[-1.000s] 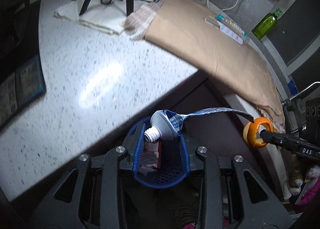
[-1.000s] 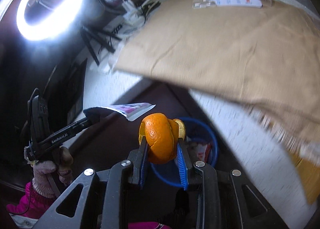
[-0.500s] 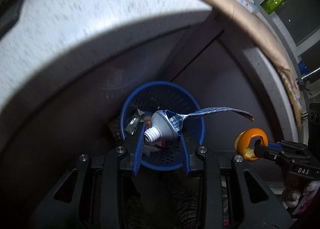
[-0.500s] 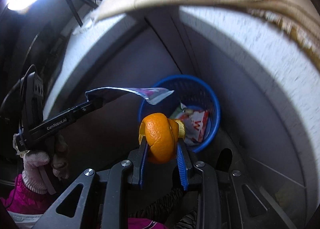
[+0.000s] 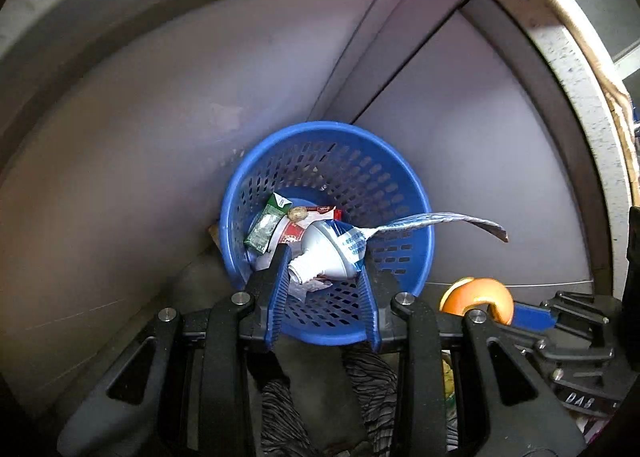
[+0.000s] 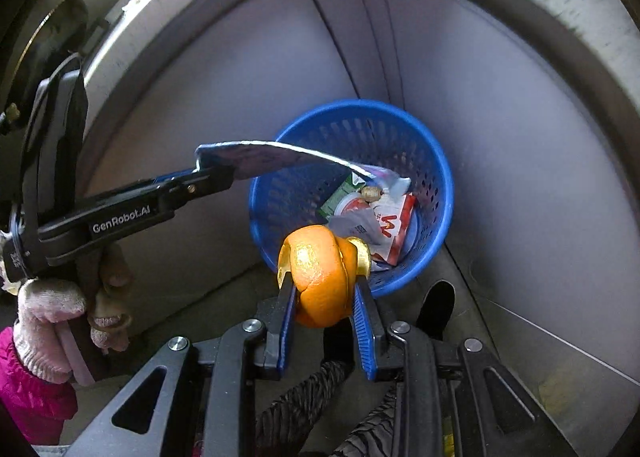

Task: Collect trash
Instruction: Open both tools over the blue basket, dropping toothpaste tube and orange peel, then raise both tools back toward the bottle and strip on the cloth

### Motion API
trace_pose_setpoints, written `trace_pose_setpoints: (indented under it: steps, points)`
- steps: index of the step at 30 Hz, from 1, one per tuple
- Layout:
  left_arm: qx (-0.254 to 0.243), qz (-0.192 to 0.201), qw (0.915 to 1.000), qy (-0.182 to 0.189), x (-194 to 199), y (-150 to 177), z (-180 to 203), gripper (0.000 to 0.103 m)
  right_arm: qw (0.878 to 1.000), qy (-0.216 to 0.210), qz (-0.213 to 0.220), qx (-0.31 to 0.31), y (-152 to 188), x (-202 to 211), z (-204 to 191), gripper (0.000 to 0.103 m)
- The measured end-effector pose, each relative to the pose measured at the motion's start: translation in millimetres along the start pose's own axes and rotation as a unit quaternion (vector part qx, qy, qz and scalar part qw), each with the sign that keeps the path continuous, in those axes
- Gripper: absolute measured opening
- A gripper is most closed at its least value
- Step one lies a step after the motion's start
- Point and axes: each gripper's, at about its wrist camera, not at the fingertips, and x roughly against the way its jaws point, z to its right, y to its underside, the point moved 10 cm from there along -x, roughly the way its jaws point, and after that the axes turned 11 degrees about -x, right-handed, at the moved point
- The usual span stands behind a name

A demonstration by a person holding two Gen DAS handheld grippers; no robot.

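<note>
A flattened toothpaste tube (image 5: 340, 247) is pinched at its shoulder between the blue fingers (image 5: 280, 277) of the left gripper (image 5: 324, 277), above the open mouth of a blue perforated basket (image 5: 360, 149). Its long axis is laid crosswise: the uncapped nozzle is turned to the left and slightly down, the crimped tail is stretched to the right past the basket rim. Inside the basket a green carton (image 5: 266, 226) and a red-and-white wrapper (image 6: 394, 227) are seen. To the right, a curled orange peel (image 6: 320, 275) is clamped by the right gripper (image 6: 324, 297), held just before the basket's near rim.
</note>
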Motion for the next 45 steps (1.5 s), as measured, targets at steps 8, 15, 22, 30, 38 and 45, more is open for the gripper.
trace_pose_setpoints:
  steps: [8,15,22,30,38,45]
  points:
    - [-0.001,-0.015,0.9999,-0.009,-24,3,0,0.032,1.000,0.007,-0.014,-0.001,2,-27,3,0.026]
    - [0.004,-0.028,0.9995,-0.011,-37,4,-4,0.032,1.000,0.011,-0.025,-0.008,-1,-44,7,0.027]
    - [-0.001,-0.028,0.9995,-0.010,-40,2,-2,0.032,0.999,0.013,-0.031,-0.012,-3,-50,10,0.027]
    - [-0.006,-0.034,0.9993,-0.015,-38,1,-2,0.035,0.999,0.010,-0.031,-0.008,-2,-51,6,0.031]
    - [-0.011,-0.030,0.9993,-0.018,-30,0,1,0.036,1.000,0.012,-0.026,-0.002,-4,-47,2,0.042]
    - [-0.016,-0.022,0.9993,-0.025,-13,-3,3,0.036,1.000,0.008,-0.017,0.000,-6,-27,-4,0.042]
